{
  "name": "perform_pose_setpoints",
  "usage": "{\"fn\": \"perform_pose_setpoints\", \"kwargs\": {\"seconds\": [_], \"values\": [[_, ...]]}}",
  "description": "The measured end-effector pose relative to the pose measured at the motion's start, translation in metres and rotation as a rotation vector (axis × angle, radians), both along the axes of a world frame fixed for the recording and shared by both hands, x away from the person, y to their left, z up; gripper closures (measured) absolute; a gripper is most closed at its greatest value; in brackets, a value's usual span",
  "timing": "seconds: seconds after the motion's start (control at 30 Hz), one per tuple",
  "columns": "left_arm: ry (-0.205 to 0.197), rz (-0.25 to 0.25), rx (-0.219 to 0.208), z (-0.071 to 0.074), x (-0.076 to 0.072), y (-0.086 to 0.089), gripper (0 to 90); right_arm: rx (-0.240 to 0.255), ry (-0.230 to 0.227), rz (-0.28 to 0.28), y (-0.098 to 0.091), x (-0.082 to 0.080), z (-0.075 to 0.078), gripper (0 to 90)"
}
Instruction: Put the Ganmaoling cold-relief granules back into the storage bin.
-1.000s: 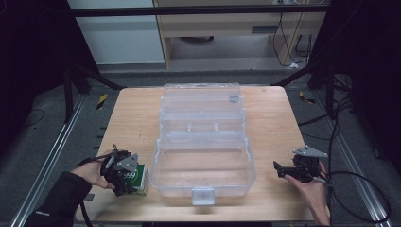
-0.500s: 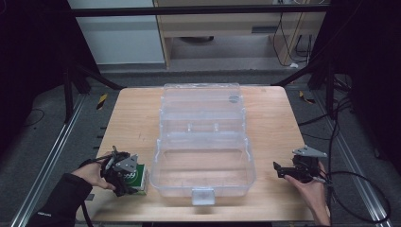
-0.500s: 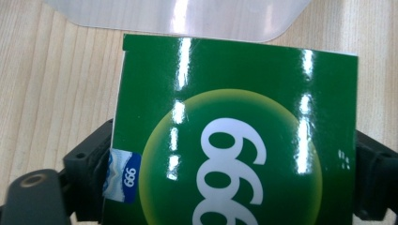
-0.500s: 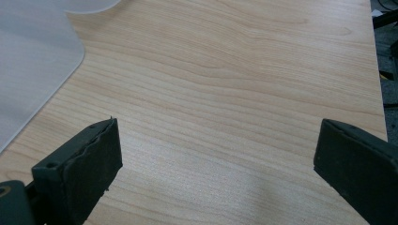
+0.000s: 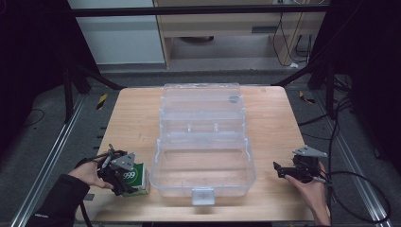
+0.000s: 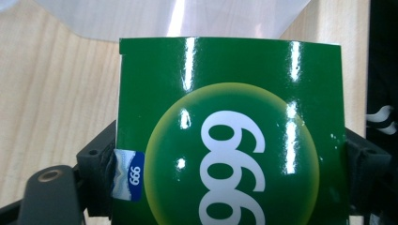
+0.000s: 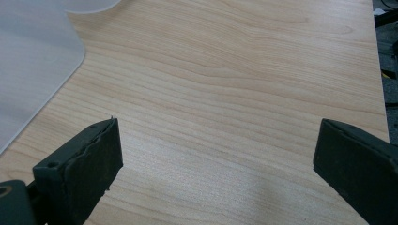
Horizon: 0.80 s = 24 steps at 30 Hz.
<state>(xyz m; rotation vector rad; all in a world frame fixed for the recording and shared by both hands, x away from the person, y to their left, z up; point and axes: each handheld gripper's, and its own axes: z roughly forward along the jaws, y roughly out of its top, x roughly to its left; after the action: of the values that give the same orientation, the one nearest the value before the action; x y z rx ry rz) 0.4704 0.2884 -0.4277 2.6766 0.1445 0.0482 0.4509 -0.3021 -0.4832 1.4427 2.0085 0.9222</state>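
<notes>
Dark floor and cable runs ring a pale wooden table [image 5: 132,118] with an open clear plastic case [image 5: 203,142] at its middle, lid laid back toward twelve o'clock. At about eight o'clock from the case, just beside its near left corner, the left gripper [image 5: 124,182] pinches a green box [image 5: 134,178] marked 999; in the left gripper view the jaws press both sides of the box [image 6: 230,140]. At four o'clock from the case, the right gripper [image 5: 282,170] rests over bare wood with its jaws spread wide and nothing between them.

The likely trouble, as I judge it: the glossy box sits close against the case wall, so lifting it toward the tray could catch the rim, twist the box in the jaws or nudge the light case, which nothing steadies.
</notes>
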Motion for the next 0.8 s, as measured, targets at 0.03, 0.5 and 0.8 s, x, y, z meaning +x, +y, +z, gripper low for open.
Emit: {"fn": "perform_pose_setpoints", "kwargs": {"seconds": [0.03, 0.5, 0.8], "values": [[-0.006, 0.0, 0.004, 0.004, -0.001, 0.0, 15.0, 0.0, 0.001, 0.0, 0.0, 0.0, 0.0, 2.1], [-0.058, -0.014, 0.006, 0.058, -0.012, 0.0, 14.9, 0.0, -0.001, 0.001, 0.0, 0.0, 0.0, 2.1], [-0.075, -0.034, 0.002, 0.076, -0.015, -0.005, 15.0, 0.004, -0.001, 0.002, 0.0, 0.0, 0.001, 2.1]]}}
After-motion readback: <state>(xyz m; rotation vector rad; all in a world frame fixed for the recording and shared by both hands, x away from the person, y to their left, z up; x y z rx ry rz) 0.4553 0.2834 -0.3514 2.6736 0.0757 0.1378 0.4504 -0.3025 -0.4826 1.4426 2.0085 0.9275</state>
